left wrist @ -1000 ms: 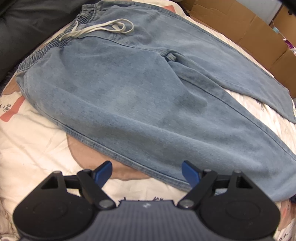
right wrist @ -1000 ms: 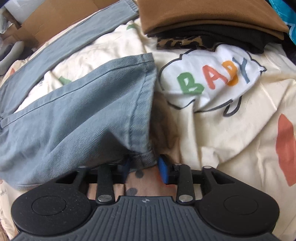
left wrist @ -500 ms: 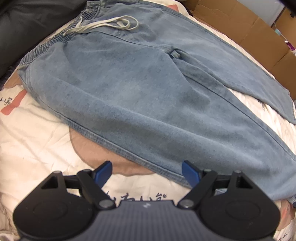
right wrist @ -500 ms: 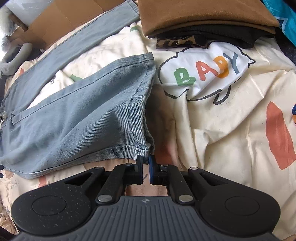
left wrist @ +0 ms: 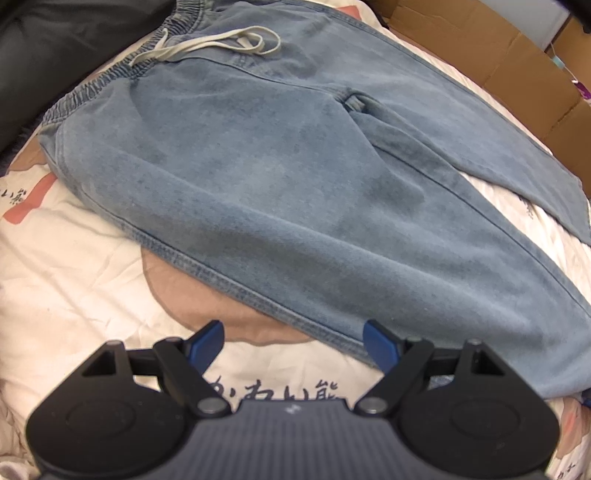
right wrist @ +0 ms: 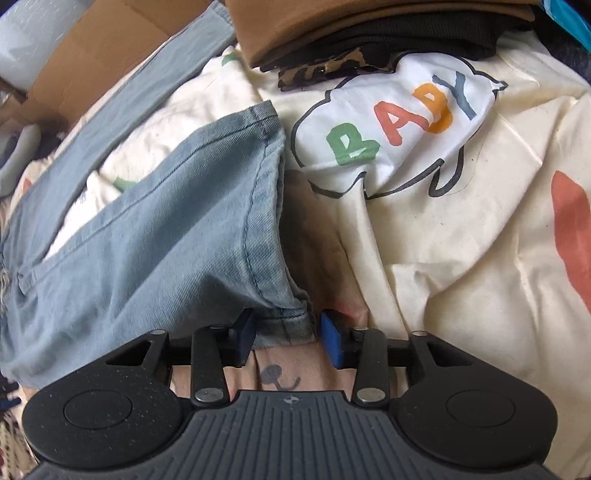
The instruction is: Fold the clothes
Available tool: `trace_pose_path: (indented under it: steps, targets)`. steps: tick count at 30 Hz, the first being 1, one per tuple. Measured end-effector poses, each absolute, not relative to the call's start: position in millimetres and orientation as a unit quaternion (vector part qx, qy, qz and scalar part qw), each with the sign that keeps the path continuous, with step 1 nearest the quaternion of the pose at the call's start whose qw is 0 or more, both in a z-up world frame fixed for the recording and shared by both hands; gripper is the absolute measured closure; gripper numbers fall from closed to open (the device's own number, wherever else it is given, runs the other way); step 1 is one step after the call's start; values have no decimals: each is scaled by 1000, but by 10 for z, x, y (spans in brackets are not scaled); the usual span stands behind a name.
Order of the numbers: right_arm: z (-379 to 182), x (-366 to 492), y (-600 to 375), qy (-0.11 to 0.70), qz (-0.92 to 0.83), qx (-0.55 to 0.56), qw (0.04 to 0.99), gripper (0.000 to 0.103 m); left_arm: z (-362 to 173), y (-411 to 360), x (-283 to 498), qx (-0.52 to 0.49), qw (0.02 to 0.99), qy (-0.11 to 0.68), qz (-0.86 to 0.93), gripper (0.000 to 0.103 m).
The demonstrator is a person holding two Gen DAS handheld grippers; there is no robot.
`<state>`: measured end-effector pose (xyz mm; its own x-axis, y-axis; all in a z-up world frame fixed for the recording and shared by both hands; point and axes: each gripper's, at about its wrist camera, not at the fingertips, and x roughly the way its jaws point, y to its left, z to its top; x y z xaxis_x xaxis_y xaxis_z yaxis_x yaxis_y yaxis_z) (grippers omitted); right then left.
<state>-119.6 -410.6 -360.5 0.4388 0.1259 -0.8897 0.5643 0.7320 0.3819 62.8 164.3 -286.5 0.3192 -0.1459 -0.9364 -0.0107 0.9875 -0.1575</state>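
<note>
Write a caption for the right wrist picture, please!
Right gripper opening around the jeans' hem corner.

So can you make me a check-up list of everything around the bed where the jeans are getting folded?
Surface: cream printed bedsheet, wrinkled.
Job's things: blue jeans spread flat, white drawstring loose on the waistband.
Clutter: folded clothes pile, brown on top, by the far leg's hem.
Grippers: left hand-held gripper open at the jeans' near seam; right hand-held gripper opening, leg hem between its pads.
Cables: nothing seen.
Surroundings: cardboard boxes beside the bed.
</note>
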Motion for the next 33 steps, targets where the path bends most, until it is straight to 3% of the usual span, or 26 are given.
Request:
trace_pose_path:
  steps: [5,6,18,26,32,33]
  targets:
    - [-3555,-1191,-4130,523,-138,330,774,88,-2876,1607,629,-74,809,581,-46,19]
    - [-3525,-1200,-4136,525,-137,330,773,94,-2880,1602,625,-75,809,581,-46,19]
    - [-3015,-1509,-4087,553,-121,315,762,96,-2984,1728,522,-102,806,582,-35,19]
    - [-3151,-1715,-4043,569,-127,324,745,96,-3051,1870,479,-125,803,583,-18,19]
    - [-3346,-1817,-4126,550,-140,385,728,89,-2978,1906,487,-122,807,577,-16,19]
    - [-3351,-1838,-4132,547,-137,394,726,82,-2975,1915,492,-122,807,577,-15,19]
